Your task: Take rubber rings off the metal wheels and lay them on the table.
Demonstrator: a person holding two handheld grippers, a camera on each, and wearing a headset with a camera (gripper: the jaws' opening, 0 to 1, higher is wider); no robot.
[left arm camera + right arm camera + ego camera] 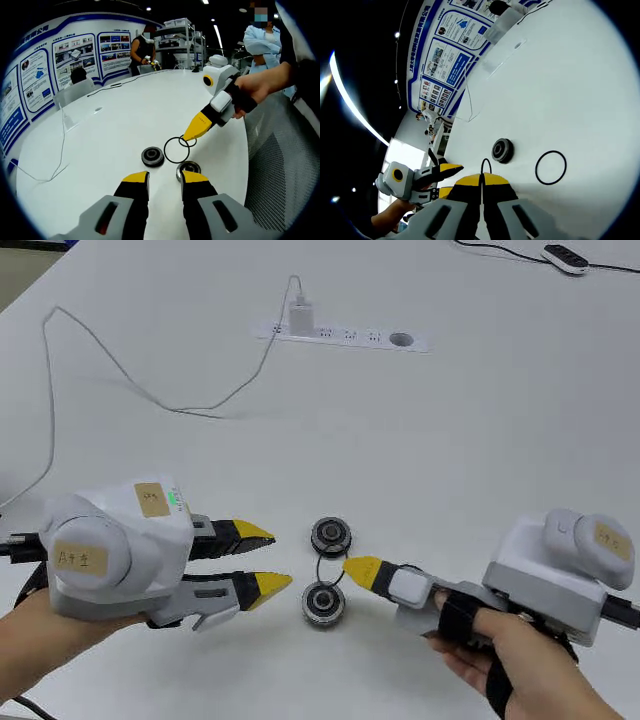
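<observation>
As ring [536, 167] lies loose, power strip [350, 337] beyond

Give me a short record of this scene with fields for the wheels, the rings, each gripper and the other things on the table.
wheels: far wheel and near wheel, both flat on the table
loose ring: loose ring lying flat on the table beside the wheels
held ring: held ring, thin and black, rising from the right gripper's shut jaws
left gripper: left gripper, open, empty, pointed at the wheels
right gripper: right gripper, shut on the held ring
other: power strip, white cable
</observation>
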